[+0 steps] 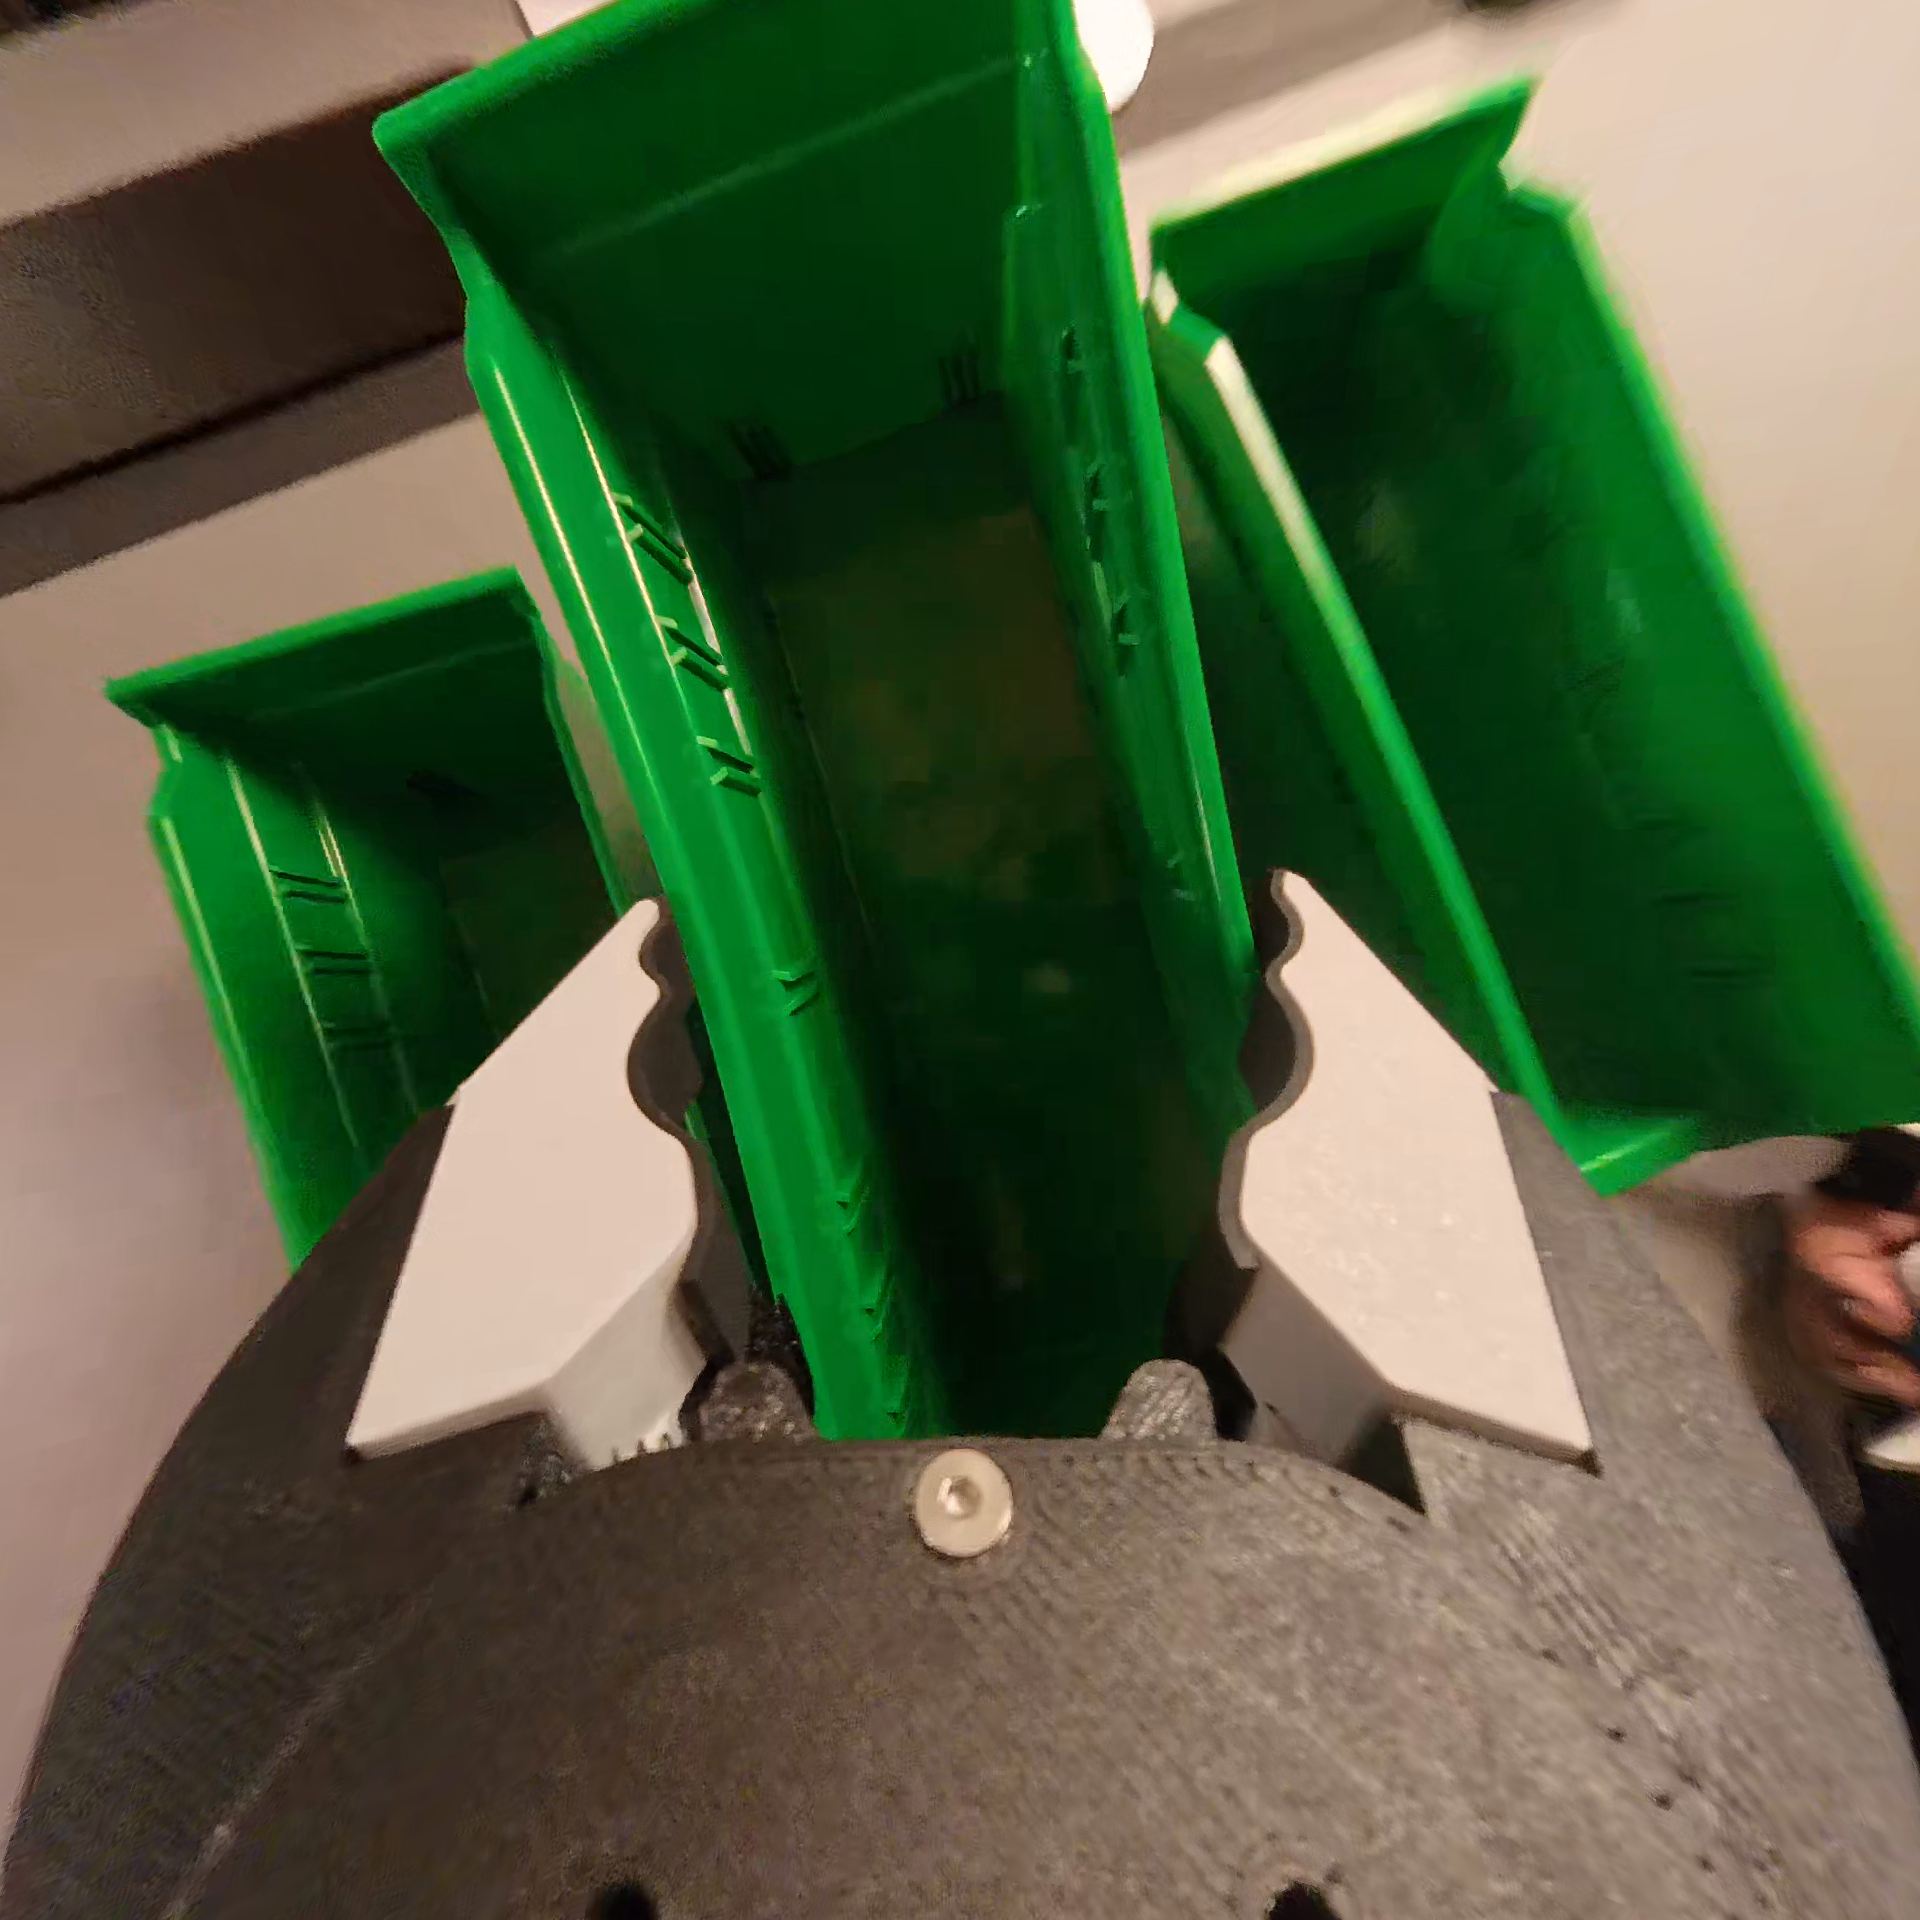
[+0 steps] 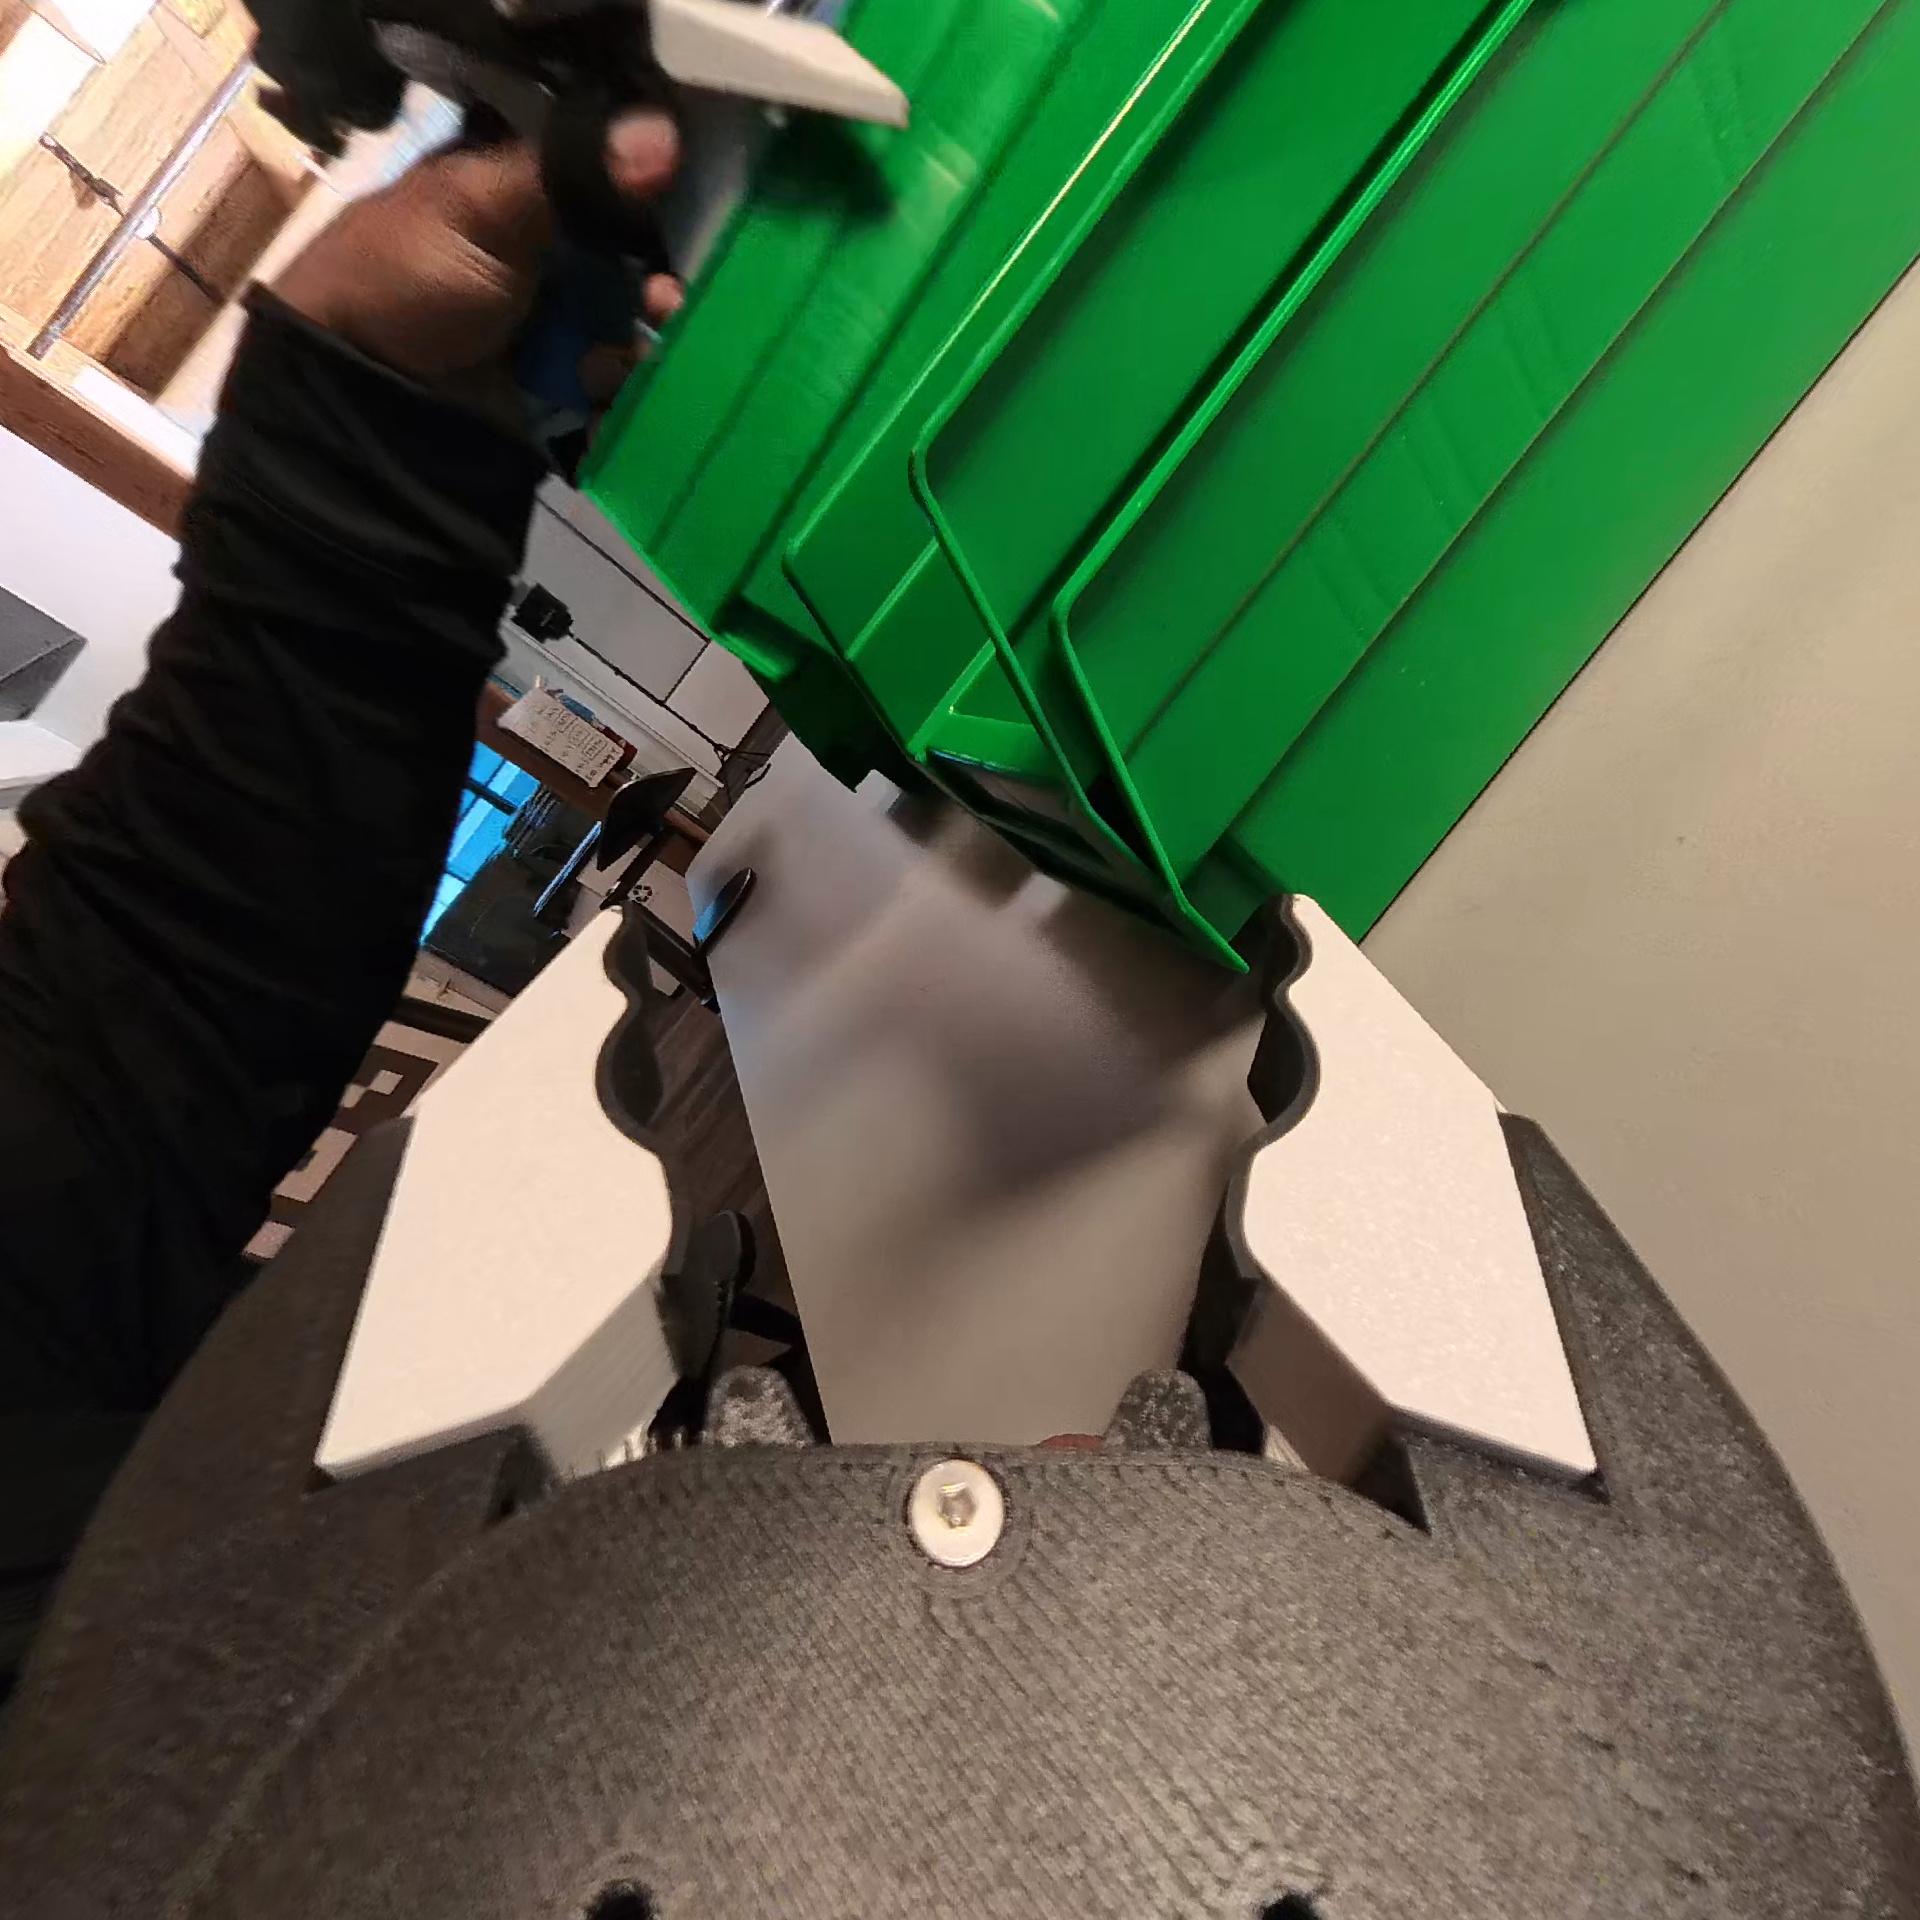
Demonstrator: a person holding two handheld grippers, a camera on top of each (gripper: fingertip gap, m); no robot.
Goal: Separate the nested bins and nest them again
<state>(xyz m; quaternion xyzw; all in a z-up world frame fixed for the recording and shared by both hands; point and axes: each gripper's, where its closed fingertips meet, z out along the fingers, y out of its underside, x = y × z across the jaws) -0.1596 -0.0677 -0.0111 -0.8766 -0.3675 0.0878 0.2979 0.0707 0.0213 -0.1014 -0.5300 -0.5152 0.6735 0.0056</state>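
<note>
Pale desk [image 1: 1766,312] carried three green bins, and beyond its far edge a dark-floored room with wooden shelving [image 2: 125,208] showed in the right wrist view.

The left gripper [image 1: 961,997] had its fingers [image 1: 582,1143] set wide apart, astride the middle bin [image 1: 831,416]. Both dark wavy pads lay against that bin's outer side walls, one on each side, so it was clamped across its width. The bin's long axis ran straight away from the gripper, open top toward the camera, its far end wall pointing at the desk's far edge.

A second bin [image 1: 343,831] sat just beside it on the left, a third bin [image 1: 1558,623] on the right, blurred and tilted, their long axes roughly parallel to the held one.

The right gripper [image 2: 951,997] was spread wide with only bare desk between its fingers. Its right fingertip [image 2: 1340,997] sat right at the low corner of the nearest bin [image 2: 1455,520]; I could not tell whether they touched. A person's black-sleeved arm [image 2: 260,675] reached over the bins from the left.
</note>
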